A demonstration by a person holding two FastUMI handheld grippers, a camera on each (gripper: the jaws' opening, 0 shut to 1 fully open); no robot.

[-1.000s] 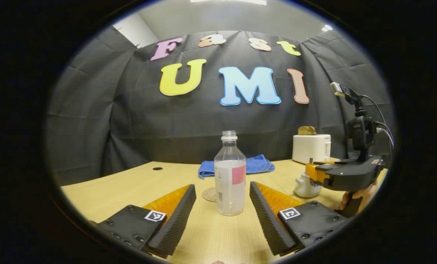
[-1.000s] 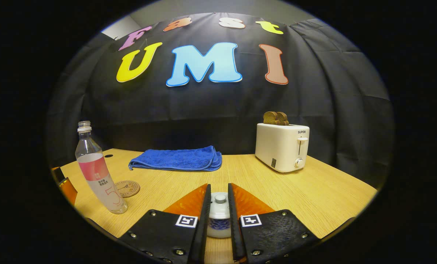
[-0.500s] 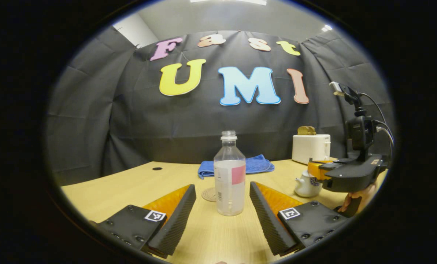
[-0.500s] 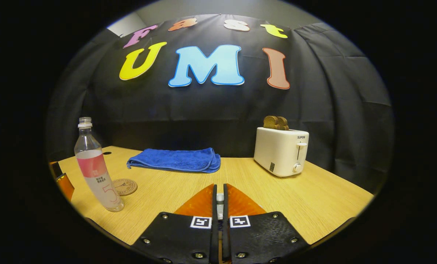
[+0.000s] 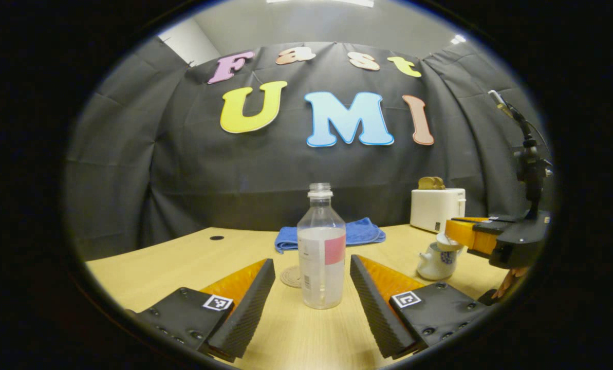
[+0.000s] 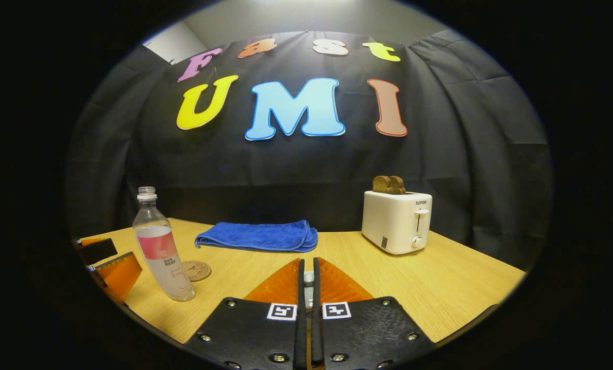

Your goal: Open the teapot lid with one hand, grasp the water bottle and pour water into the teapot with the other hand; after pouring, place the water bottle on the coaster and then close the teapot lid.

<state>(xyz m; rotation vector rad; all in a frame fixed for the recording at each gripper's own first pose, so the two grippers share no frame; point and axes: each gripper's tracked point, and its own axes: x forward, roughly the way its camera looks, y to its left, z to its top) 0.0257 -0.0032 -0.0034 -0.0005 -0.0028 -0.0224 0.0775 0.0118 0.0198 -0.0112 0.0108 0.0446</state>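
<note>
The white teapot point(image 5: 433, 259) with blue markings stands on the tabletop point(image 5: 183, 257), at the right of the left gripper view. Its lid point(image 5: 449, 242) is lifted off the opening and held just above the pot, pinched at its knob by the right tongs point(image 5: 458, 237). In the right gripper view those tongs point(image 6: 308, 280) are nearly together, with a small white piece of the knob point(image 6: 309, 278) showing in the narrow slot between them.

The water bottle point(image 5: 321, 249) stands upright and uncapped, partly filled, with a pink and white label. It is between the two fingers of the left tongs point(image 5: 311, 280), which are wide apart and do not touch it. Just behind the bottle a round coaster point(image 5: 291, 276) lies flat on the tabletop; in the right gripper view the coaster point(image 6: 197, 270) sits just beside the bottle point(image 6: 161, 246).

Farther back lies a folded blue towel point(image 6: 259, 236). To its right stands a white toaster point(image 6: 397, 221) with brown toast slices point(image 6: 388, 184) sticking up from its slots.
</note>
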